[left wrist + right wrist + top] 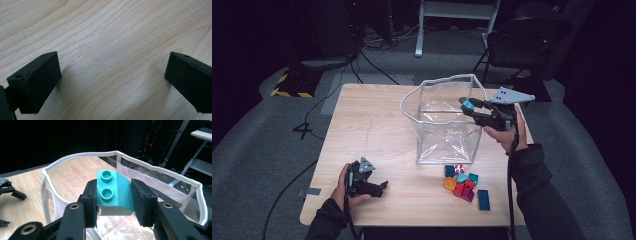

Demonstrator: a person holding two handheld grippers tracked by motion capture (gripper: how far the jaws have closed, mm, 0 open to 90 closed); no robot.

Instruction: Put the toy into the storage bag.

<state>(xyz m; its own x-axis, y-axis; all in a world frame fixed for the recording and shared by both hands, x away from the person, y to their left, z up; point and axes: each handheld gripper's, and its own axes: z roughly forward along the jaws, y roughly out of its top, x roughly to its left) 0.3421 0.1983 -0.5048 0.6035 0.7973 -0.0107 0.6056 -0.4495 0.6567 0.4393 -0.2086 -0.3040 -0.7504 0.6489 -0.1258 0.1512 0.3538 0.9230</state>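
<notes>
nearest the person, the left tool (373, 186) rests low on the tabletop (367, 125) at its near-left part, held in a hand that comes in from the bottom edge. its jaws stand wide apart with nothing between them — in the left gripper view only bare pale wood grain lies between the two black pads (37, 80).

a little farther in and to the right lies a small heap of toy bricks (460, 183) on the wood: an orange one, red ones, teal ones, a dark blue one at the heap's far-left side, and a darker teal brick (483, 199) lying by itself just near of the heap. something small with red and white spots sits at the heap's far edge, too small to make out.

just beyond the heap stands a clear soft-walled bin (444, 122) with a white rim, open at the top, set on the middle of the tabletop.

at the bin's right rim, raised above the wood, the right tool (468, 106) is clamped on a teal brick (113, 192) — the two pads press its sides, studs facing the camera in the right gripper view, one sloped face showing. the brick (468, 105) hangs over the bin's opening, just inside the white rim.

beyond the tabletop are grey carpet, cables, a dark chair (524, 45) and a white frame's legs (457, 20).
</notes>
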